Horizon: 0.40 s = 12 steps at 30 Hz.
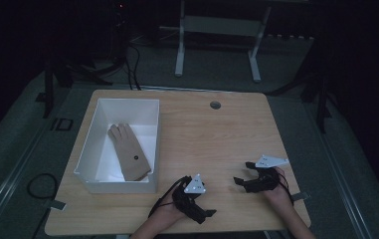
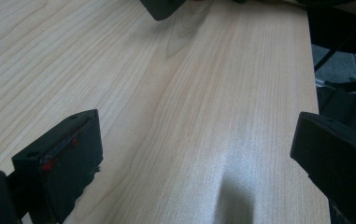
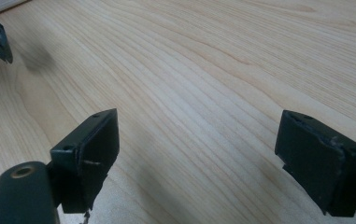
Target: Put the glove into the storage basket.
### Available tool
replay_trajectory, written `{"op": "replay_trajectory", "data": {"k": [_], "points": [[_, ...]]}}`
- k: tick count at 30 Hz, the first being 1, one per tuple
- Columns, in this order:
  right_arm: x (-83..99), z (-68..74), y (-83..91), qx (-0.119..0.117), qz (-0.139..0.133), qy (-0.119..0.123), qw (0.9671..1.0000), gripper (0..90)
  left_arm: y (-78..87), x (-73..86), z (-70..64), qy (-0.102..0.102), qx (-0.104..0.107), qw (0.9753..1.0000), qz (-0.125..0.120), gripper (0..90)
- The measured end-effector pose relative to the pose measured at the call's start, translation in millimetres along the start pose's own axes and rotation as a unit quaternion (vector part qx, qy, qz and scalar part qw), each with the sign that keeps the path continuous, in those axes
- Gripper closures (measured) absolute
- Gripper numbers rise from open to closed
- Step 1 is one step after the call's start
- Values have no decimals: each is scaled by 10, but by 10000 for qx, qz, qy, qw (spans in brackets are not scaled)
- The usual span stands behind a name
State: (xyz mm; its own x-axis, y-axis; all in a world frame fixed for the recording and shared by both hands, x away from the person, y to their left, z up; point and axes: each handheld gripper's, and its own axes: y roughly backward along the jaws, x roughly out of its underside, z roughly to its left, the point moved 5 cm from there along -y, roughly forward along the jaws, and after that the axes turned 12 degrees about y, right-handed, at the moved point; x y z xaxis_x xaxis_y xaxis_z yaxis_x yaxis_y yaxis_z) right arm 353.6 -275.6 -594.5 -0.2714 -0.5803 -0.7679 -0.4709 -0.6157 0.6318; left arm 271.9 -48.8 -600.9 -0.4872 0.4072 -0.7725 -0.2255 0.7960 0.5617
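Glove (image 1: 129, 151), tan, lies flat inside the white bin (image 1: 88, 149) on the table (image 1: 217, 134). Right of the bin, left hand-held gripper (image 1: 208, 213) and right hand-held gripper (image 1: 242, 174) both gape wide, holding nothing.

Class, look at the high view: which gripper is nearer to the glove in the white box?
Left. The left gripper sits right of and nearer than the glove; the right gripper is farther right.

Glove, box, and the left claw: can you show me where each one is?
glove (image 1: 129, 153), high view, on the middle of its tan palm.
box (image 1: 120, 185), high view, on its white front wall.
left claw (image 1: 203, 213), high view, midway between the tips of its open black jaws.
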Motion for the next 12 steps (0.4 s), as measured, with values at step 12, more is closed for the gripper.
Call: {"op": "replay_trajectory", "data": {"k": [12], "points": [[2,-6,-13,68,82,1,9999,139,-4,-10,6,-40,-15,10000,-27,28]]}}
